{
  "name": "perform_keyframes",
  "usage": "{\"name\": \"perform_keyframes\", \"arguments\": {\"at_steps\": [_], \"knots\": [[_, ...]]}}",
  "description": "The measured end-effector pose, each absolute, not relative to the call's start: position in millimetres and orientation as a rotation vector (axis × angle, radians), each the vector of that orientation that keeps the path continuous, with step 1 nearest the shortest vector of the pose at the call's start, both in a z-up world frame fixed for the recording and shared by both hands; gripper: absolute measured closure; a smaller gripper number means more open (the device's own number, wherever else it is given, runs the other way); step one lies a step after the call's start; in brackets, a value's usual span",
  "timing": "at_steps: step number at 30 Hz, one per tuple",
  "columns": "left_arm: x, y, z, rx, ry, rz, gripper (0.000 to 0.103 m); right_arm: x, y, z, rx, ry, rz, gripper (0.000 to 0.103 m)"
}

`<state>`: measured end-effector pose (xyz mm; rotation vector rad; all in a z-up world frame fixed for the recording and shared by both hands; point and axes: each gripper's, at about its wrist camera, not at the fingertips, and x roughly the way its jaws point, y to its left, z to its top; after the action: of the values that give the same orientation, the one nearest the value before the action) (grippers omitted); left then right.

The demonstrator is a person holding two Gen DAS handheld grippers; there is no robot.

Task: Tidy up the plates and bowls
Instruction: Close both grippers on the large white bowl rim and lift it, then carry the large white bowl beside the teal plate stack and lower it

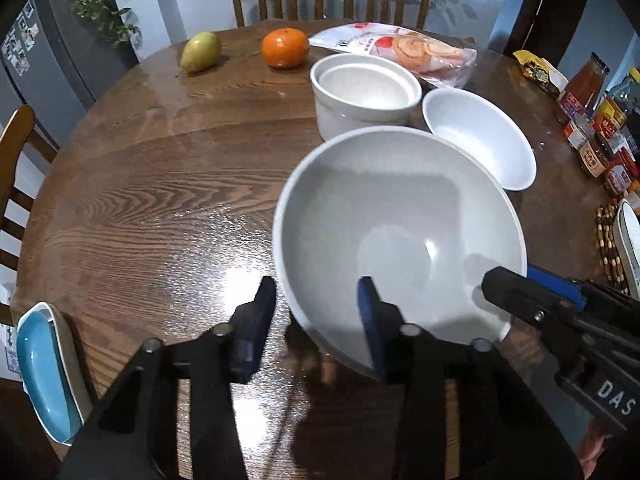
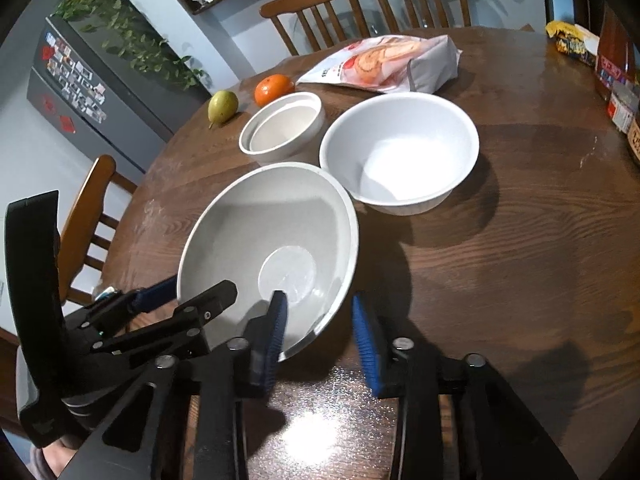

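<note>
I have both tools on the same large grey bowl (image 1: 400, 236), which sits tilted near my edge of the round wooden worktop (image 1: 160, 208). My left tool (image 1: 320, 320) straddles the bowl's near-left rim — one blue pad (image 1: 370, 320) inside the bowl, the other outside; the gap between the pads looks wider than the rim, so I cannot tell whether they are actually pinching it. My right tool (image 2: 320, 332) straddles the opposite side of the rim the same way, one pad (image 2: 278, 328) within the bowl and the other (image 2: 366, 344) outside over the worktop, and there too I cannot tell whether the pads press on the wall.

Just beyond the grey bowl stands a white bowl (image 2: 400, 152), upright and almost touching its far rim. To that bowl's left is a straight-walled white bowl (image 2: 284, 128) with a smaller one nested inside. Farther back lie an orange (image 2: 274, 89), a pear (image 2: 222, 106) and a snack bag (image 2: 384, 64). Jars and bottles (image 1: 600, 132) crowd the worktop's right edge, and a blue dish (image 1: 48, 372) shows at the lower left of the left wrist view.
</note>
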<state>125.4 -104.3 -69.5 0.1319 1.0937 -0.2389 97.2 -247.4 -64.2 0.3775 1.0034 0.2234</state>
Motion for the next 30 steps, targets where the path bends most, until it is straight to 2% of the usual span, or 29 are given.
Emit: {"name": "perform_keyframes", "arguments": {"at_steps": [1,2,4,12,30], "knots": [[126,-105,-70,0.131,1.098,-0.244,0.075,98,-248,-65,0.378,1.007,0.223,0.077],[126,-106,-72,0.131,1.105,-0.25,0.076,98,-248,-65,0.378,1.007,0.224,0.077],[125,-107,-72,0.135,1.105,-0.246,0.076,98,-249,-64,0.375,1.004,0.223,0.081],[121,-107,-71,0.149,1.097,-0.244,0.077,95,-254,-64,0.403,1.001,0.223,0.085],[84,-80,-45,0.123,1.017,-0.187,0.077,73,-234,-39,0.389,0.966,0.284,0.085]]}}
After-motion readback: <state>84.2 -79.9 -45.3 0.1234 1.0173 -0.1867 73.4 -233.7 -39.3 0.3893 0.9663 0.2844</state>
